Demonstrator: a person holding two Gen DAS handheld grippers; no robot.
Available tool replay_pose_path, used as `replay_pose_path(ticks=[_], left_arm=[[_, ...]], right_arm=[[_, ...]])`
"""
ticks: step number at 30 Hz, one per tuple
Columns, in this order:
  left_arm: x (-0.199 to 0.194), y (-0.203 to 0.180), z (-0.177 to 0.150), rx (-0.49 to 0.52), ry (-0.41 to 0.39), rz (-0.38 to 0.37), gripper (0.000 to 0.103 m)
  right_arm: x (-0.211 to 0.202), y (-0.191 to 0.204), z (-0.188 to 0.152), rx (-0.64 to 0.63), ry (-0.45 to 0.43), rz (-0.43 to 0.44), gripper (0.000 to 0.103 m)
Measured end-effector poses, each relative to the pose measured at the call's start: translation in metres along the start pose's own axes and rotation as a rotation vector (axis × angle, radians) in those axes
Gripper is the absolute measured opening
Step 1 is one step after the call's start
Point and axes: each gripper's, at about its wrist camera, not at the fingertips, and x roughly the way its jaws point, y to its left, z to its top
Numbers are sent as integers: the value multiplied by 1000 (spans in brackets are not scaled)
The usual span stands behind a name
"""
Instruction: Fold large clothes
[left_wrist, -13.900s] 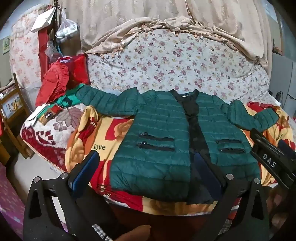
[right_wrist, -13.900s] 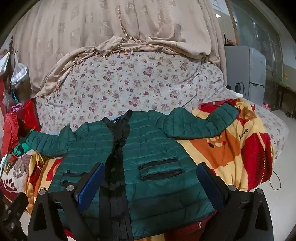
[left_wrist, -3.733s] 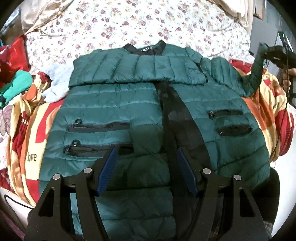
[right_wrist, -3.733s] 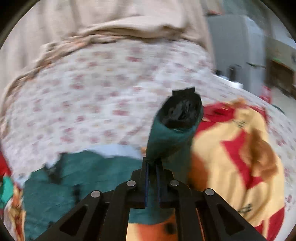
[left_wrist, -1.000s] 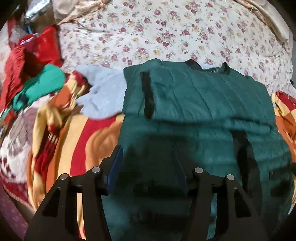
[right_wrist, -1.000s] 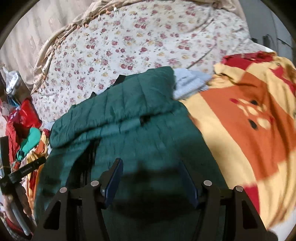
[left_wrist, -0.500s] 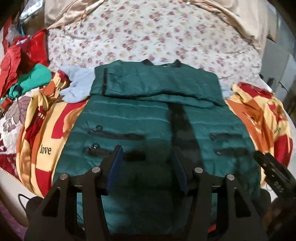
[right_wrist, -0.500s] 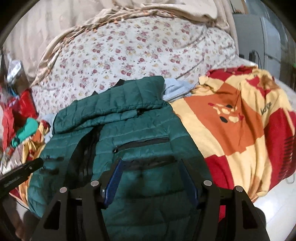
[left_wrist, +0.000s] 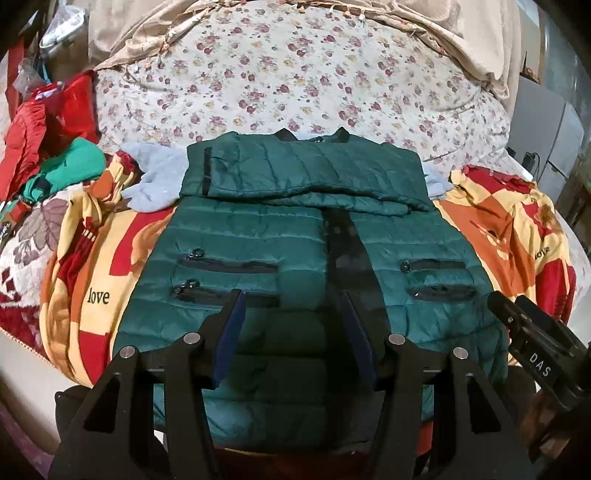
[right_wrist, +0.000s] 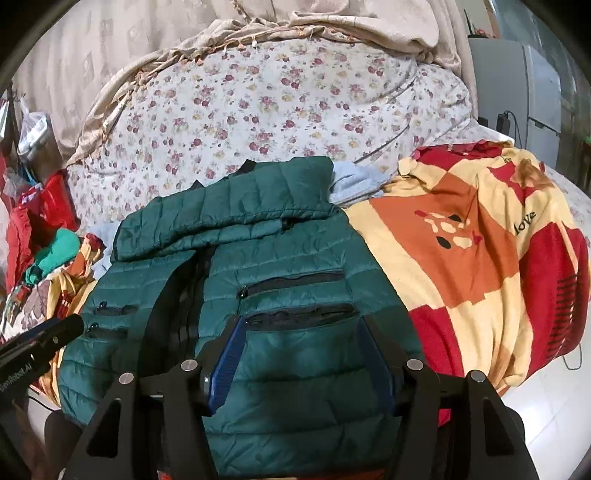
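The left gripper (left_wrist: 291, 325) hangs above the lower front of the green puffer jacket (left_wrist: 295, 258), level and pointing along the garment toward its collar, with its blue-padded fingers (left_wrist: 231, 332) spread apart and nothing between them. The right gripper (right_wrist: 301, 354) is posed the same way over the jacket's right half, just below the lower pocket zipper (right_wrist: 299, 317), its fingers (right_wrist: 225, 362) likewise apart and empty; its black body also shows at the right edge of the left wrist view, beside the hem. The jacket lies face up on a bed, resting on a fleece blanket (left_wrist: 85, 280) patterned in red, orange and cream blocks with the word "love" printed on it. Both sleeves (left_wrist: 303, 173) are folded across the chest in a flat band just under the collar, so the garment forms a compact trapezoid. Its shell is a smooth, slightly shiny quilted fabric stitched in horizontal channels, with a black zipper placket (left_wrist: 343, 243) running down the middle and two black zippered pockets on each side. A pale blue cloth (left_wrist: 155, 181) pokes out from beneath both shoulders. Behind the jacket rises a rounded floral quilt (left_wrist: 295, 85), cream with small maroon roses, topped by a beige fringed throw (right_wrist: 258, 33). Red clothing (left_wrist: 33, 125) and a bright green garment (left_wrist: 70, 166) sit heaped at the left of the bed. A grey refrigerator (right_wrist: 517, 92) stands at the far right.
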Motion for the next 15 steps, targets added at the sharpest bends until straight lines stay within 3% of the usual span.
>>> replay_pose_path(ticks=[9, 15], left_arm=[[5, 6, 0, -7, 7, 18, 54], [20, 28, 3, -51, 23, 104, 54]], right_arm=[[18, -3, -8, 17, 54, -2, 60], [35, -7, -15, 28, 95, -3, 60]])
